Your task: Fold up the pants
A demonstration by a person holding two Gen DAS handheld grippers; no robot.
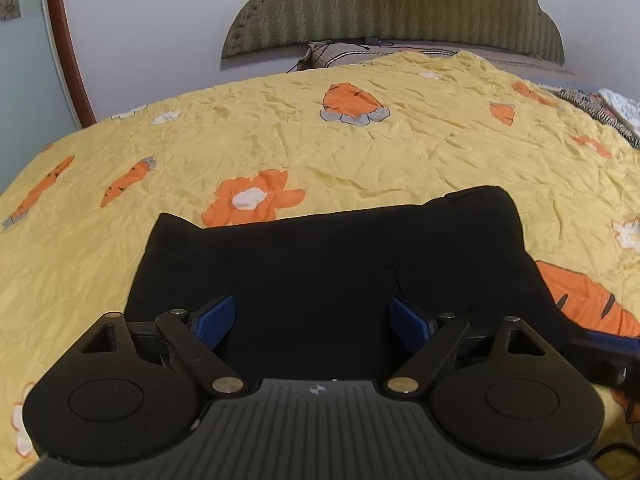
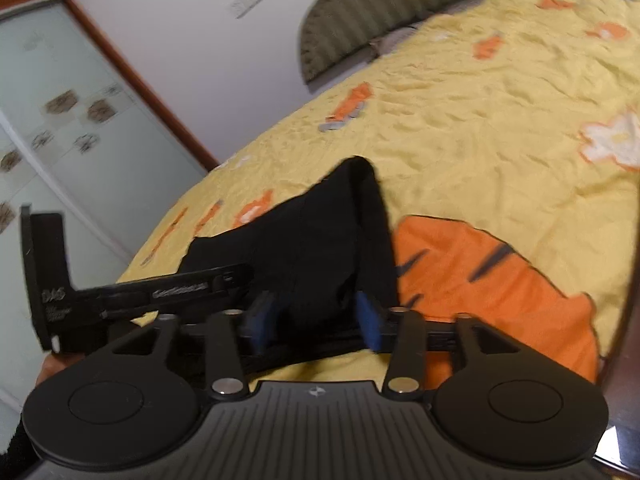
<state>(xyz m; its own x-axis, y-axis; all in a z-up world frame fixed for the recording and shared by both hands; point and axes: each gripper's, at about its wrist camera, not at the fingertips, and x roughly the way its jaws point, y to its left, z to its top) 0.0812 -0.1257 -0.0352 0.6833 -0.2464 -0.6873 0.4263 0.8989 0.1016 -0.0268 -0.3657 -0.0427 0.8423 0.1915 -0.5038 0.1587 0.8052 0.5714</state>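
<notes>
My left gripper (image 1: 312,320): jaws wide, holding nothing, over the black pants (image 1: 328,272) | pants: folded flat on the yellow carrot-print bedspread (image 1: 400,152) (rumpled) | my right gripper (image 2: 316,316): jaws partly open, pants' edge between them, grip unclear.

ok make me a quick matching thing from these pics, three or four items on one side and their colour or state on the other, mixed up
Items:
1. pants
2. bedspread
3. headboard
4. left tongs

States:
a. yellow with orange carrots and flowers
b. open above the dark cloth
c. black, lying folded on the bed
d. olive green, padded, against the wall

Pairs: 1-c, 2-a, 3-d, 4-b
</notes>
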